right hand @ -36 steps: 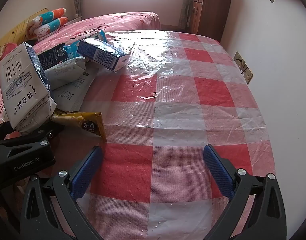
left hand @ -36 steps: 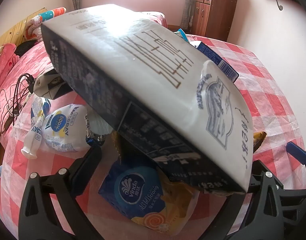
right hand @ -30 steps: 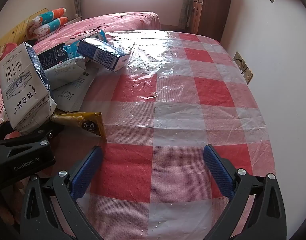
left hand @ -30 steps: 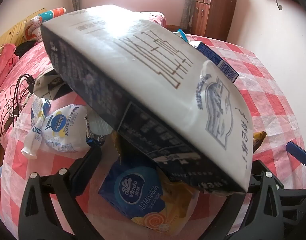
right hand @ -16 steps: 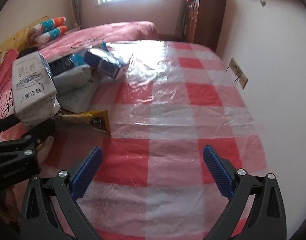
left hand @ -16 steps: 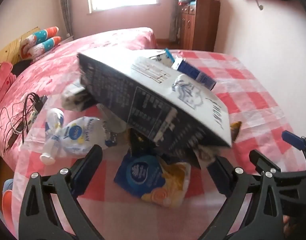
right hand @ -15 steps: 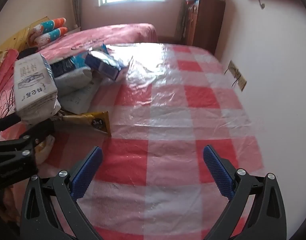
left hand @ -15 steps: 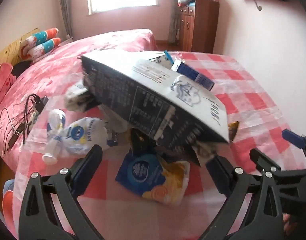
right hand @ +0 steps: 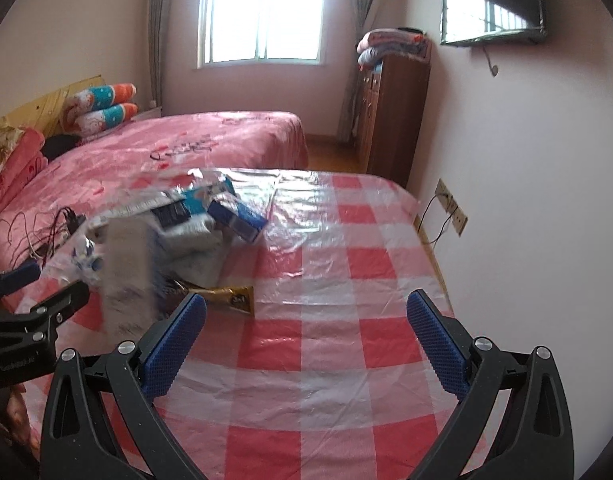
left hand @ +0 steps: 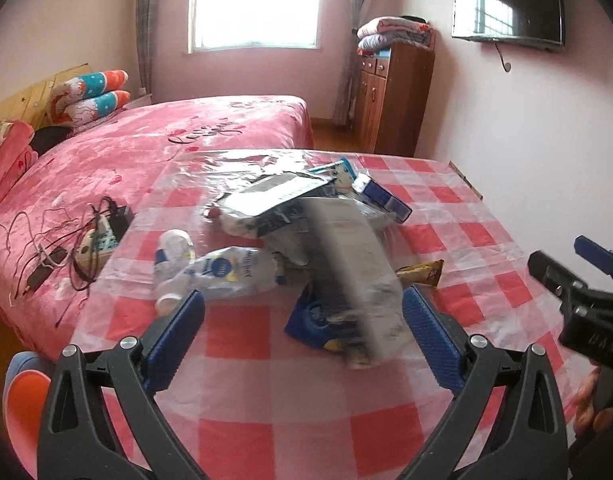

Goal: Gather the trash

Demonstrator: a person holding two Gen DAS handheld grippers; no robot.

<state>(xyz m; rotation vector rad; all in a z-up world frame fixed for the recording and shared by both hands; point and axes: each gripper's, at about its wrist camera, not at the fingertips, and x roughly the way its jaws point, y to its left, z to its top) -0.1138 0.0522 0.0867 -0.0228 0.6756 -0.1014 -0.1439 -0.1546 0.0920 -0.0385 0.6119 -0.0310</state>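
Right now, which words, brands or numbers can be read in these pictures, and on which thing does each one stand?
"3in1": faint, on the gold sachet.
Too blurred to read: the print on the carton.
Too blurred to read: the blue round logo on the white bag.
Not legible: the dark script on the pink bedspread.

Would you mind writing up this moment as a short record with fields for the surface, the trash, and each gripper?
surface: table in a red-and-white checked cloth under clear plastic
trash: pile of wrappers and cartons on the table
largest item: grey-and-white carton, motion-blurred, tilted over the pile
nearby items: white-and-blue pouch; gold sachet; blue box
left gripper: open, holds nothing
right gripper: open, over bare cloth
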